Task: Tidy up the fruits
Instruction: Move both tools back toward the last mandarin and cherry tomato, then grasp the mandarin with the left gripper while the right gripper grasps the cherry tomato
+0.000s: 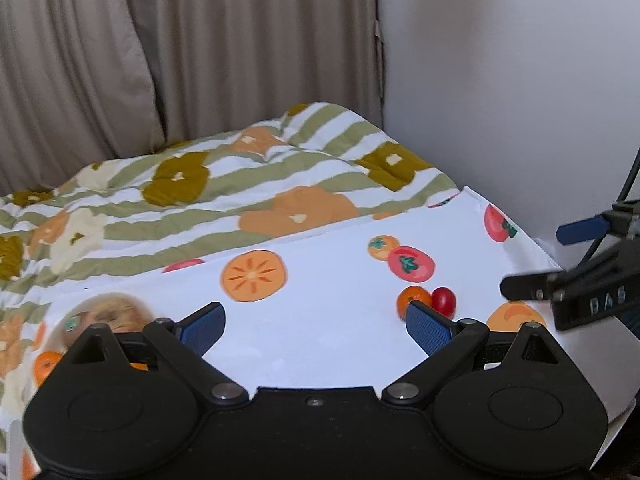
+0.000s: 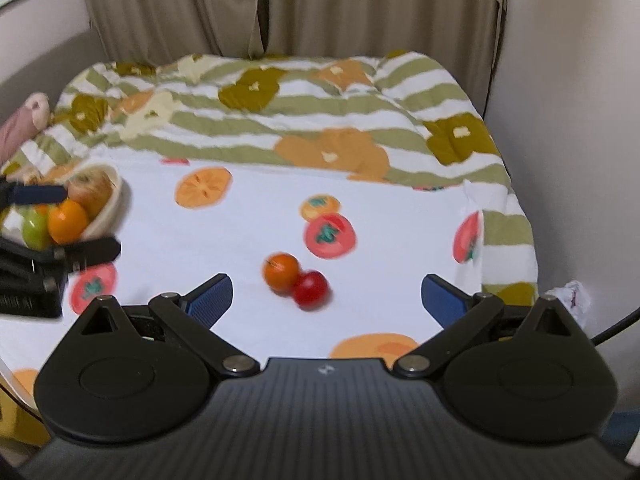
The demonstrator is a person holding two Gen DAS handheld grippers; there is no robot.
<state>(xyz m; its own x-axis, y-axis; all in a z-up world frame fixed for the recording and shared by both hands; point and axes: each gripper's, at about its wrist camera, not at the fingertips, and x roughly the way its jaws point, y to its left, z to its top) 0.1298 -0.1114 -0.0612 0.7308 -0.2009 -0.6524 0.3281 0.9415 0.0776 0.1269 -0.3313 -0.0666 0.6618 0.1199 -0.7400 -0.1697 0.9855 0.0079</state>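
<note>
White cloth (image 2: pixel 248 240) printed with persimmons and tomatoes covers the near part of the bed, and on it lie two loose fruits: a small orange fruit (image 2: pixel 281 272) and a red fruit (image 2: pixel 311 288), touching each other, the red one nearer the camera and to the right in the right wrist view. Both are a little blurred there. In the left wrist view the same pair shows at the right, the orange fruit (image 1: pixel 412 298) partly hidden behind a blue pad and the red fruit (image 1: pixel 444 301) just beside it.

Right tongs (image 2: pixel 326 294) are spread wide with nothing between the pads; the two fruits lie just ahead of the gap, nearer the left pad. Left tongs (image 1: pixel 316 324) are likewise wide apart and hold nothing, over a bare stretch of the cloth.

At the left edge of the right wrist view a cream bowl (image 2: pixel 110 208) sits on the cloth, partly screened by the left tongs' fingers. It holds an orange (image 2: pixel 67 222), a green fruit (image 2: pixel 35 230) and a yellowish-red apple (image 2: pixel 90 190). The bowl is well apart from the two loose fruits. In the left wrist view the bowl is a blur behind the left pad.

Beyond the cloth lies a quilt (image 2: pixel 320 120) with green stripes and large orange, olive and cream flowers, and behind it hang beige curtains (image 2: pixel 280 8). A crumpled white wad (image 2: pixel 570 296) sits at the bed's right edge by the wall
</note>
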